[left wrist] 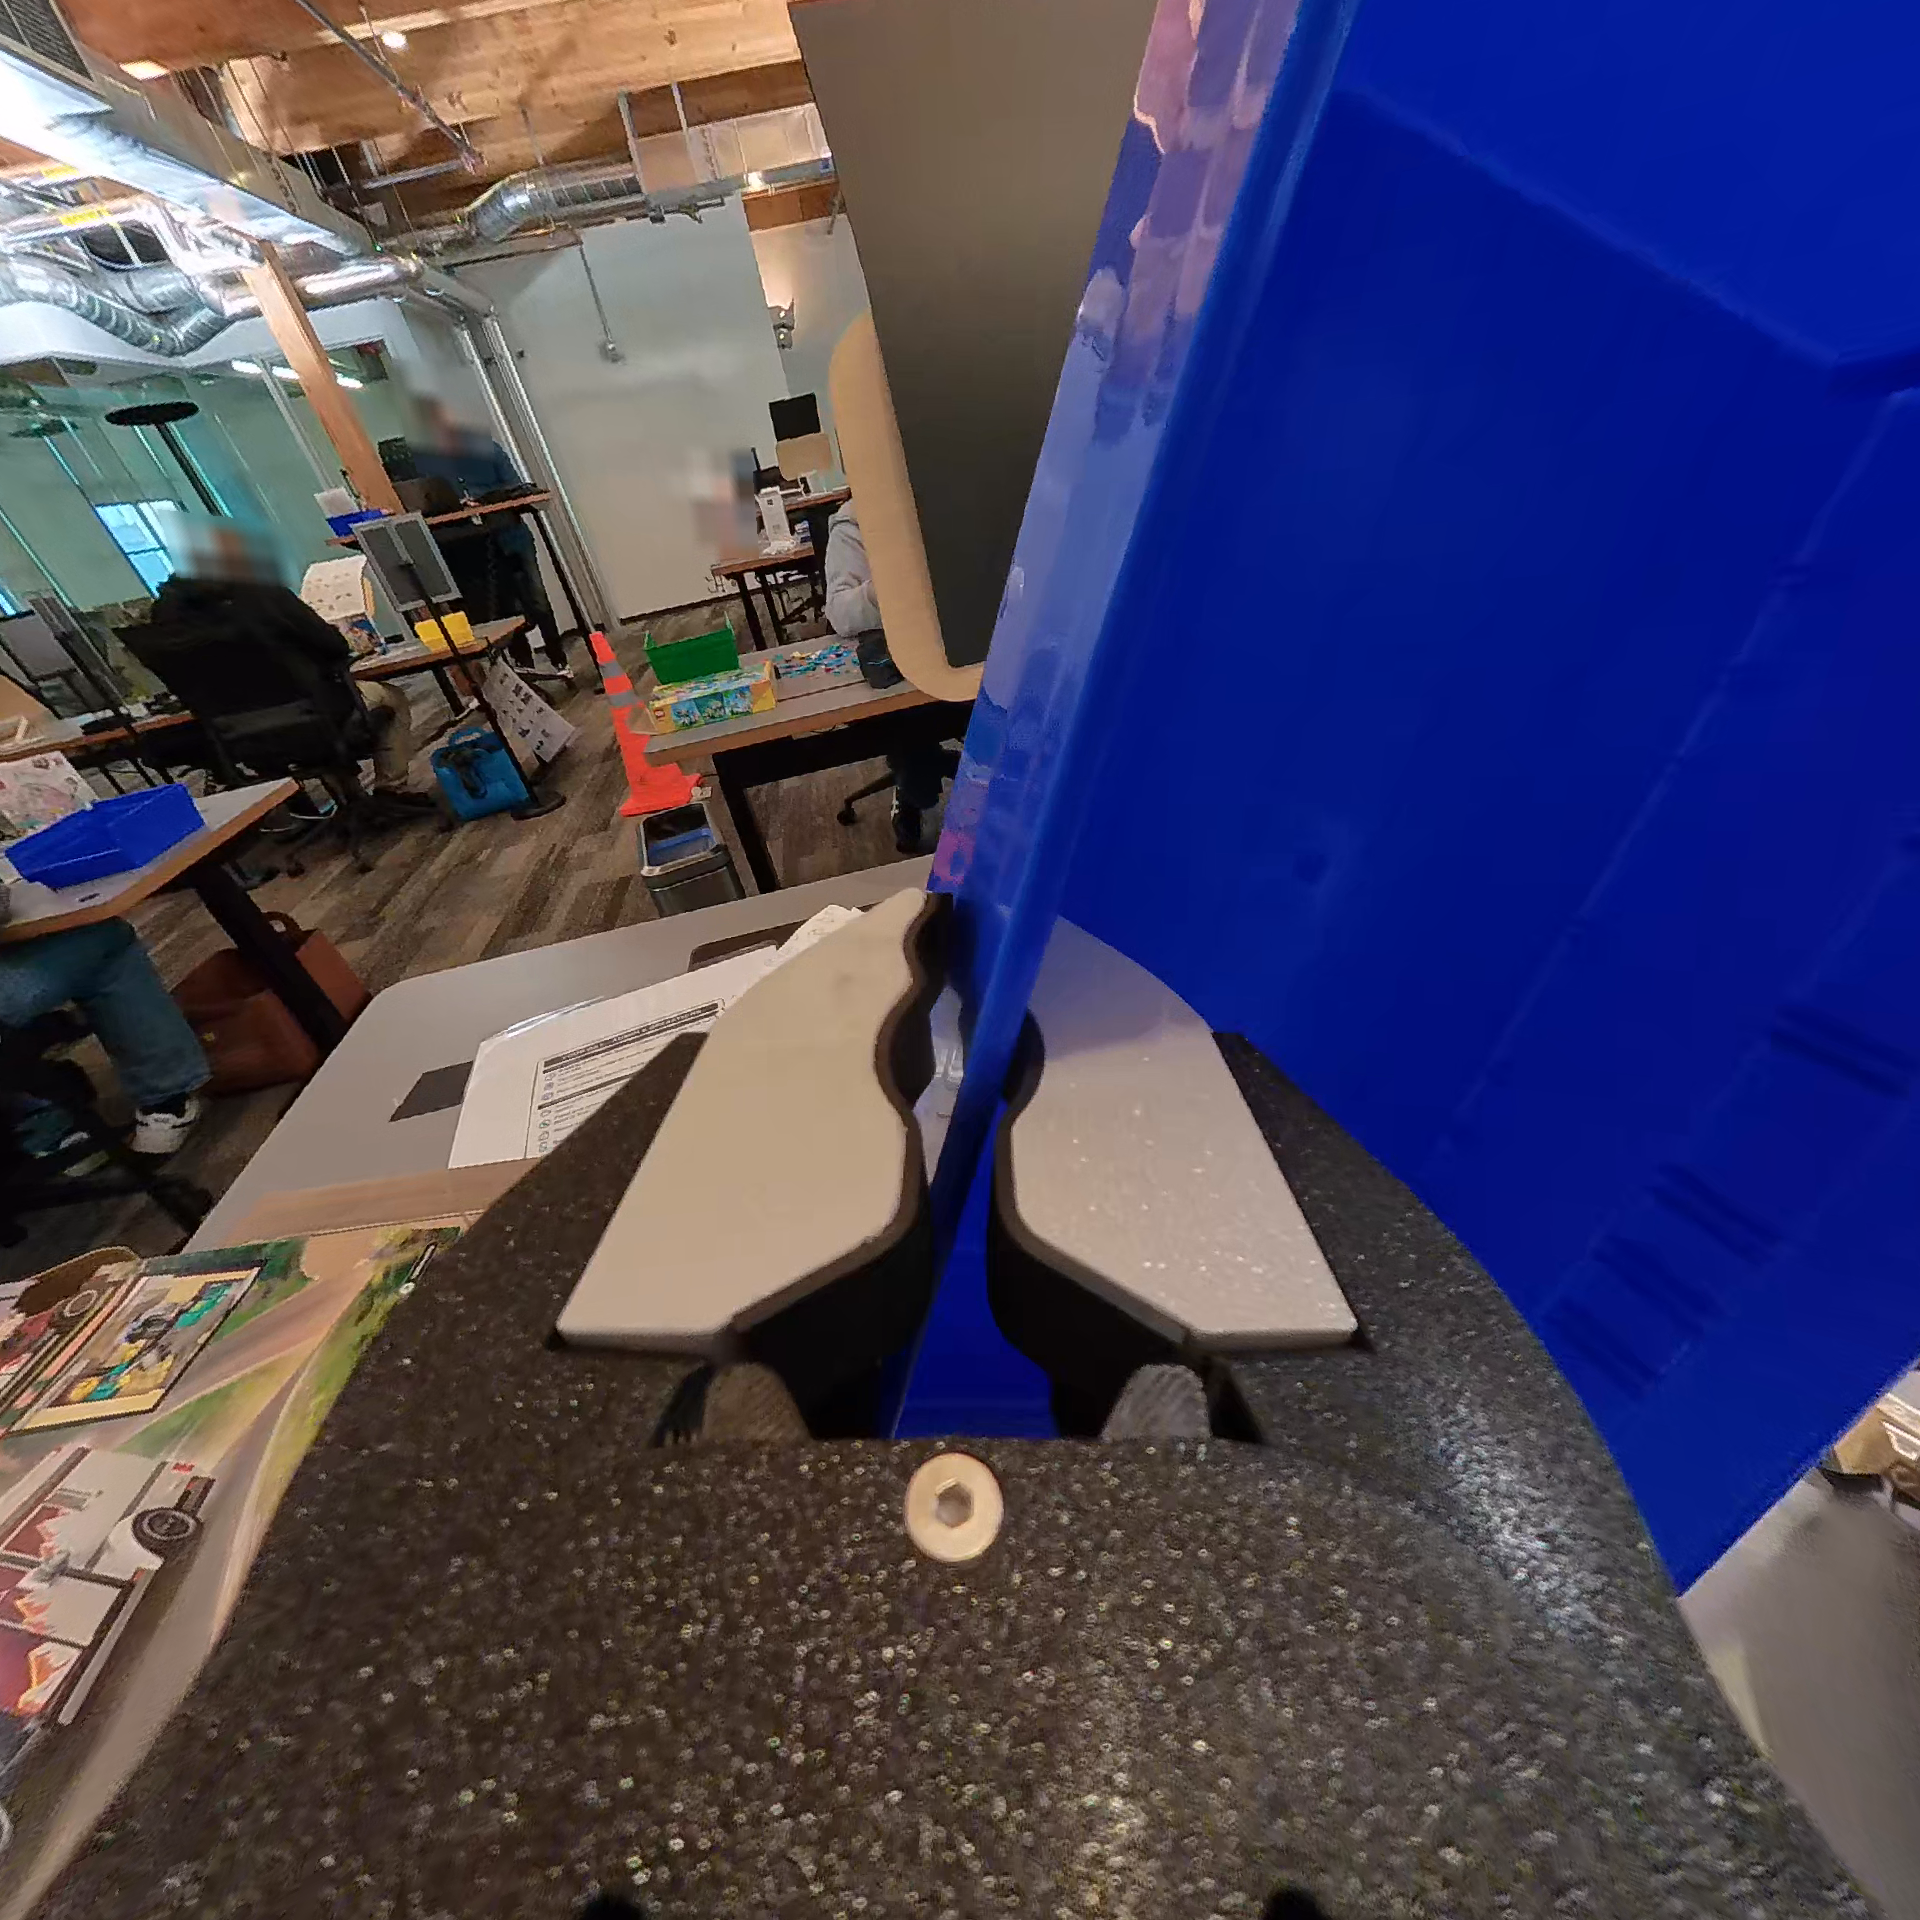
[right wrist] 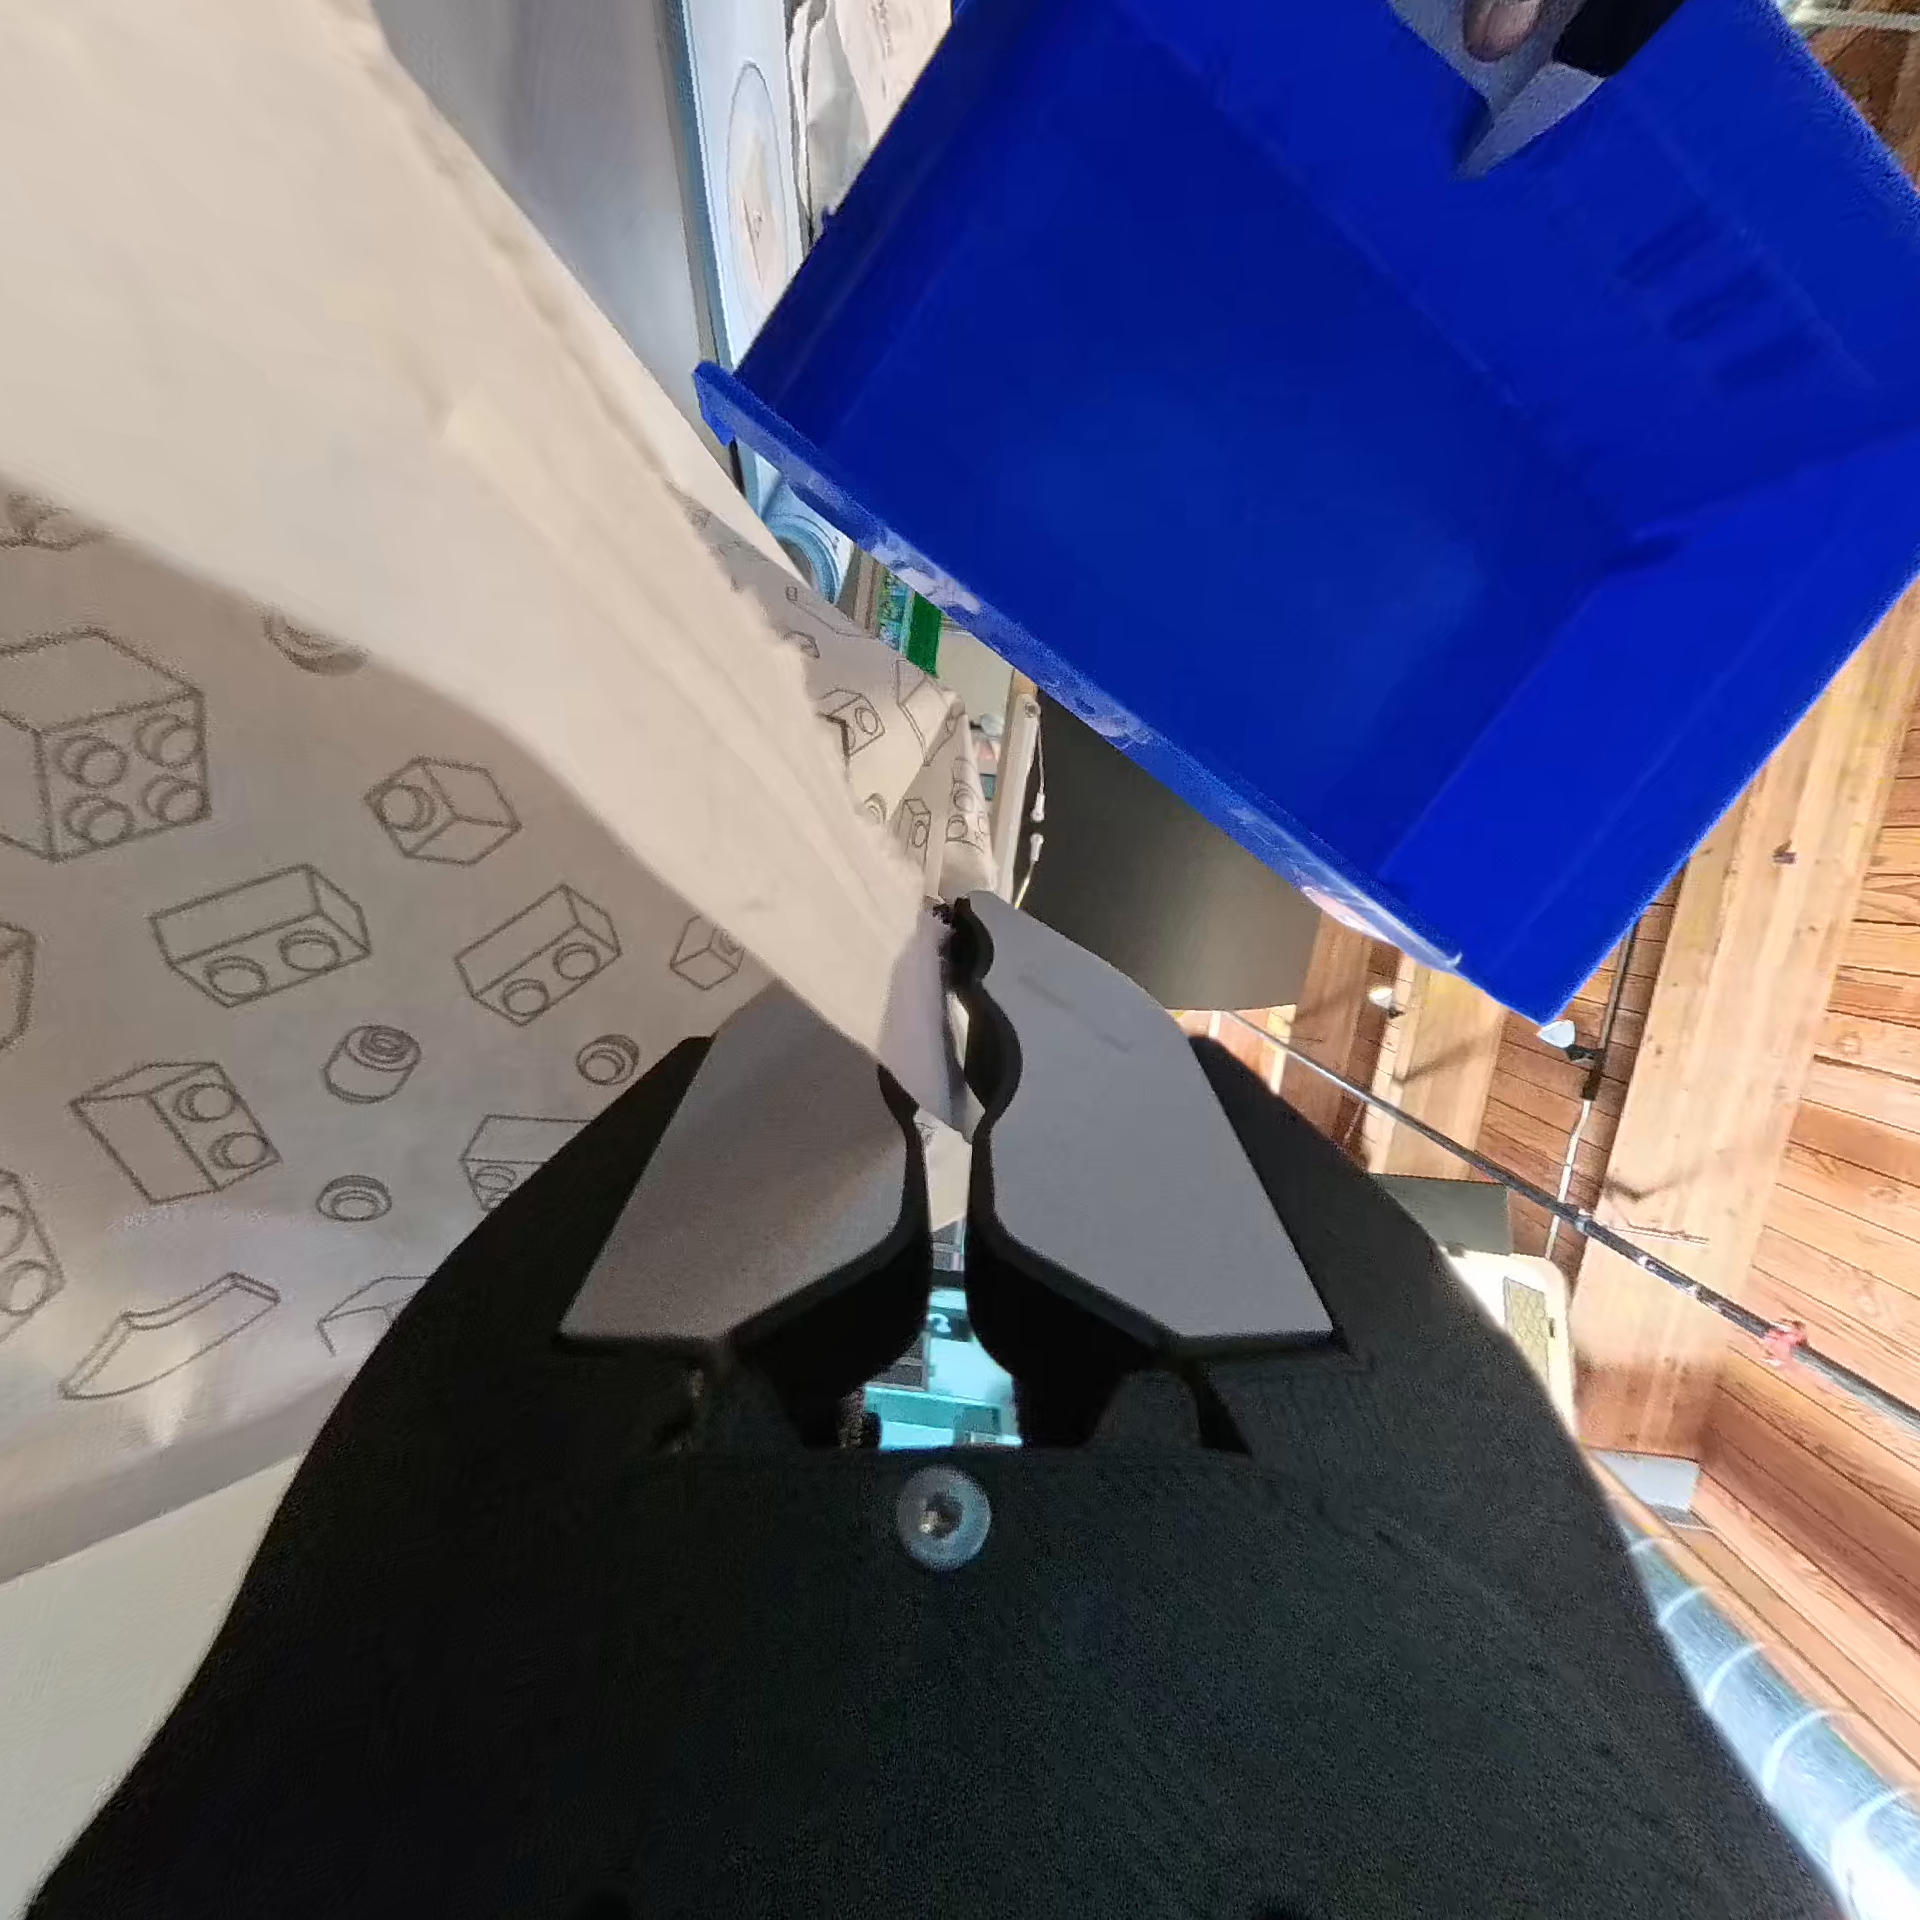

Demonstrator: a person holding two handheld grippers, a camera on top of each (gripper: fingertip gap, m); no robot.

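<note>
Orange traffic cone, green bin

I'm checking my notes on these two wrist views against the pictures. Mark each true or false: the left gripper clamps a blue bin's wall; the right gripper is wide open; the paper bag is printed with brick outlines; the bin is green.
1. The left gripper clamps the blue bin wall: true.
2. The right gripper is wide open: false, it is shut on the paper bag edge.
3. The bag is printed with brick outlines: true.
4. The bin is green: false, blue.
</note>
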